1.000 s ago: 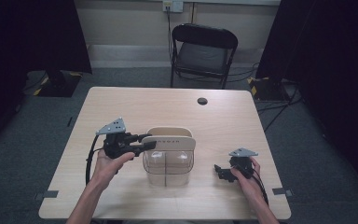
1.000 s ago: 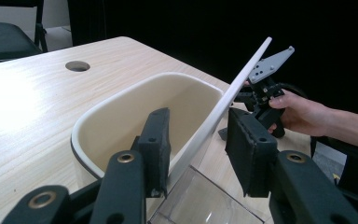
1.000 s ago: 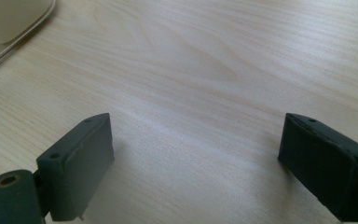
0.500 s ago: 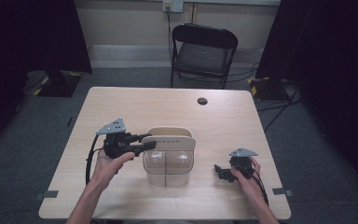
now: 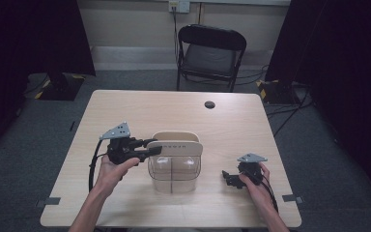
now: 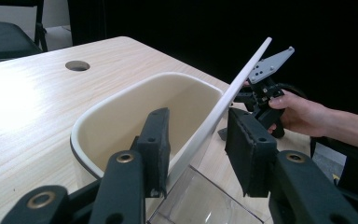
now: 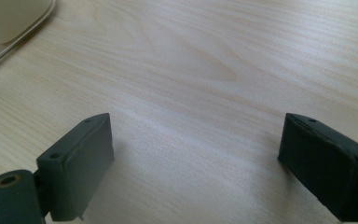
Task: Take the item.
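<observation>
Clear plastic container (image 5: 174, 170) sits mid-table (image 5: 140, 111), a cream inner bin (image 6: 135, 109) at its far side. The cream lid (image 6: 223, 105) is tilted up on edge over the container. Left gripper (image 5: 149, 147) is at the container's left side, jaws apart on either side of the lid's edge, not clamped. Right gripper (image 5: 228, 178) rests on the table right of the container, well apart from it, jaws wide open, empty. Round cable hole (image 5: 209, 104) beyond the container.
</observation>
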A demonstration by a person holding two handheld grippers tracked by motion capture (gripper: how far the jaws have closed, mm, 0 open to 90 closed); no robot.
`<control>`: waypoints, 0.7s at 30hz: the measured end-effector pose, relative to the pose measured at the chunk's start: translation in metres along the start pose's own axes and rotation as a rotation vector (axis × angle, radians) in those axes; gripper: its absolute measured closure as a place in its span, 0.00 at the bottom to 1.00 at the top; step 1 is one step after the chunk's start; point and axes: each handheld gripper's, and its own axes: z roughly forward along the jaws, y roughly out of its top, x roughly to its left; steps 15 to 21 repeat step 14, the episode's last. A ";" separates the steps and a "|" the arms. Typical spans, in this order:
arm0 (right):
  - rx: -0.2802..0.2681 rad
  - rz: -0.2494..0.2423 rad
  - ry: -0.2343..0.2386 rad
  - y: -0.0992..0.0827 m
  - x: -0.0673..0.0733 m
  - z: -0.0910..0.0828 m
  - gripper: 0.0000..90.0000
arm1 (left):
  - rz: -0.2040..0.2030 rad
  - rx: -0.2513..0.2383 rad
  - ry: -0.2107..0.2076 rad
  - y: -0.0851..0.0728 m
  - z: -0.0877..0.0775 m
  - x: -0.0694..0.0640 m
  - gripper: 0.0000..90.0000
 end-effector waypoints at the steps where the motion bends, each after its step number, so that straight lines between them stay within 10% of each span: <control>1: 0.000 0.000 0.000 0.000 0.000 0.000 0.10 | -0.001 0.000 -0.001 0.000 0.000 0.000 0.67; 21: 0.000 0.000 0.000 0.000 0.000 0.000 0.10 | 0.000 0.002 -0.001 0.000 0.000 0.001 0.67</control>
